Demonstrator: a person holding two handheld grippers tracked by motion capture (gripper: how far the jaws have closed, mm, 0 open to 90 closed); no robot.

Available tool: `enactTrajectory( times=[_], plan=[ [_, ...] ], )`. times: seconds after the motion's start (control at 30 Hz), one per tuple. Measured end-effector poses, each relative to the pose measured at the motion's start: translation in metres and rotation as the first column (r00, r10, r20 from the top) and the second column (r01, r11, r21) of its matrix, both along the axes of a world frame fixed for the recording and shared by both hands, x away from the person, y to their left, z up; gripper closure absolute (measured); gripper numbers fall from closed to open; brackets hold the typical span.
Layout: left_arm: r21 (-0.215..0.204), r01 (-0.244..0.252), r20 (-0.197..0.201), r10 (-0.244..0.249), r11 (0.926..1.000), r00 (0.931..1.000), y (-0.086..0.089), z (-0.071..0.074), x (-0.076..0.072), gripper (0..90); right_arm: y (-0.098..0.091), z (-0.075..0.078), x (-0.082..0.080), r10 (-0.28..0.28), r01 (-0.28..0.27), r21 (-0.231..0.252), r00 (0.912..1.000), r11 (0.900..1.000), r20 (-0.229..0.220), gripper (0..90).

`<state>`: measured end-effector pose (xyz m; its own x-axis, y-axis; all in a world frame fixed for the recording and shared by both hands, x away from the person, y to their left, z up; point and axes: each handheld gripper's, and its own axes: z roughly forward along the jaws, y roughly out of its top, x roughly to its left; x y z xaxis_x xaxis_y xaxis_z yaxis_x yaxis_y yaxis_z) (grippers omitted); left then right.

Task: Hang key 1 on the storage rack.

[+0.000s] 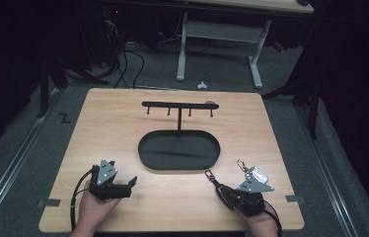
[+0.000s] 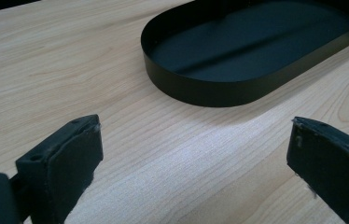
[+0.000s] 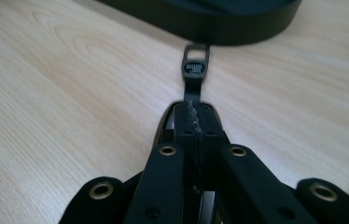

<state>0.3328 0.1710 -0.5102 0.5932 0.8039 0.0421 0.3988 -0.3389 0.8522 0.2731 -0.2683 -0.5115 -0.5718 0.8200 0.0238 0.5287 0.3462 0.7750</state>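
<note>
Gripping a black key strap point(image 3: 194, 74) between closed jaws, the right gripper point(image 1: 228, 192) sits low over the wooden table point(image 1: 113, 128), the strap's metal loop end pointing toward the black oval tray point(image 1: 178, 149) and lying just beside its rim. A second key set with a carabiner point(image 1: 251, 173) lies near that gripper. The left gripper point(image 1: 128, 185) rests near the table's front edge, jaws spread wide and empty, facing the tray
</note>
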Motion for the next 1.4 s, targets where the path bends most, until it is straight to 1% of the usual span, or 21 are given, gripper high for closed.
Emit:
enactTrajectory(
  times=[0.07, 0.13, 0.17, 0.23, 0.27, 0.3, 0.33, 0.43, 0.67, 0.7, 0.73, 0.77, 0.83, 0.97, 1.03, 1.13, 1.23, 1.27, 1.33, 1.37, 1.4],
  plan=[
    [0.004, 0.002, -0.004, -0.002, 1.0, 1.0, 0.0, 0.0, 0.0, 4.0, 0.002, 0.001, 0.001, 0.004, -0.004, -0.004, 1.0, 1.0, 0.006, 90.0],
    [0.002, 0.002, -0.005, -0.002, 1.0, 1.0, 0.0, -0.001, 0.0, 4.0, 0.009, 0.001, 0.005, 0.017, -0.017, -0.01, 0.9998, 0.9998, 0.005, 90.0],
    [0.002, 0.003, -0.004, -0.003, 1.0, 1.0, 0.0, -0.001, 0.0, 4.0, 0.015, 0.001, 0.008, 0.028, -0.028, -0.031, 0.9996, 0.9991, 0.005, 90.0],
    [0.004, 0.004, -0.004, -0.004, 1.0, 1.0, 0.0, -0.001, -0.001, 4.1, 0.02, 0.001, 0.011, 0.042, -0.042, -0.042, 0.9991, 0.9982, -0.002, 90.0],
    [0.004, 0.004, -0.004, -0.004, 1.0, 1.0, 0.001, -0.001, -0.001, 4.1, 0.026, -0.001, 0.015, 0.057, -0.057, -0.064, 0.9983, 0.9963, -0.01, 90.0],
    [0.004, 0.004, -0.004, -0.004, 1.0, 1.0, 0.001, -0.001, -0.001, 4.1, 0.026, -0.001, 0.015, 0.057, -0.057, -0.064, 0.9983, 0.9963, -0.01, 90.0],
    [0.004, 0.003, -0.006, -0.003, 1.0, 1.0, 0.002, -0.001, -0.001, 4.2, 0.027, -0.004, 0.016, 0.058, -0.059, -0.079, 0.9981, 0.9951, -0.024, 90.0],
    [0.001, 0.003, -0.006, -0.003, 1.0, 1.0, 0.003, -0.001, -0.001, 4.3, 0.024, -0.005, 0.015, 0.056, -0.058, -0.065, 0.9979, 0.9962, -0.032, 90.0],
    [0.002, 0.011, -0.009, -0.011, 0.9999, 0.9999, 0.002, -0.001, -0.001, 4.4, 0.009, -0.005, 0.009, 0.033, -0.035, -0.061, 0.9987, 0.9975, -0.04, 90.0],
    [0.001, 0.012, -0.009, -0.012, 0.9999, 0.9999, 0.002, -0.001, -0.001, 4.5, 0.007, -0.005, 0.008, 0.03, -0.032, -0.055, 0.9988, 0.998, -0.039, 90.0],
    [0.0, 0.013, -0.01, -0.013, 0.9999, 0.9999, 0.001, -0.001, -0.001, 4.7, 0.004, -0.003, 0.007, 0.022, -0.023, -0.04, 0.9993, 0.9989, -0.029, 88.0],
    [0.0, 0.014, -0.01, -0.014, 0.9999, 0.9999, 0.001, -0.001, -0.001, 4.7, 0.004, -0.003, 0.007, 0.022, -0.023, -0.04, 0.9993, 0.9989, -0.029, 88.0],
    [0.001, 0.017, -0.012, -0.017, 0.9999, 0.9998, 0.001, -0.001, 0.0, 4.9, 0.001, 0.0, 0.007, 0.007, -0.008, -0.023, 0.9998, 0.9997, -0.021, 84.1],
    [0.002, 0.018, -0.016, -0.018, 0.9998, 0.9997, 0.0, -0.002, 0.0, 5.1, -0.004, 0.002, 0.008, -0.018, 0.017, -0.017, 0.9996, 0.9997, -0.022, 75.2],
    [0.003, 0.019, -0.016, -0.018, 0.9998, 0.9997, 0.0, -0.002, 0.0, 5.2, -0.008, 0.004, 0.01, -0.036, 0.036, -0.003, 0.999, 0.9994, -0.025, 71.4],
    [0.005, 0.019, -0.017, -0.019, 0.9998, 0.9997, 0.001, -0.002, -0.001, 5.3, -0.013, 0.007, 0.013, -0.054, 0.055, 0.008, 0.9977, 0.9985, -0.041, 67.2],
    [0.007, 0.021, -0.019, -0.021, 0.9998, 0.9996, 0.001, -0.003, 0.0, 5.4, -0.017, 0.011, 0.017, -0.077, 0.077, 0.007, 0.9941, 0.997, -0.077, 60.0],
    [0.005, 0.021, -0.019, -0.02, 0.9998, 0.9996, 0.001, -0.003, 0.0, 5.5, -0.018, 0.013, 0.02, -0.09, 0.09, -0.007, 0.9917, 0.9959, -0.092, 57.1],
    [0.0, 0.02, -0.02, -0.02, 0.9998, 0.9996, 0.001, -0.004, 0.0, 5.6, -0.019, 0.014, 0.021, -0.095, 0.094, -0.01, 0.9904, 0.9955, -0.1, 56.7],
    [0.0, 0.023, -0.023, -0.023, 0.9997, 0.9995, 0.001, -0.004, 0.0, 5.6, -0.021, 0.015, 0.023, -0.099, 0.099, -0.013, 0.9887, 0.995, -0.112, 55.4],
    [0.001, 0.024, -0.025, -0.024, 0.9997, 0.9994, 0.001, -0.005, 0.0, 5.6, -0.023, 0.018, 0.028, -0.112, 0.11, -0.023, 0.9831, 0.9937, -0.144, 52.0]
  ],
)
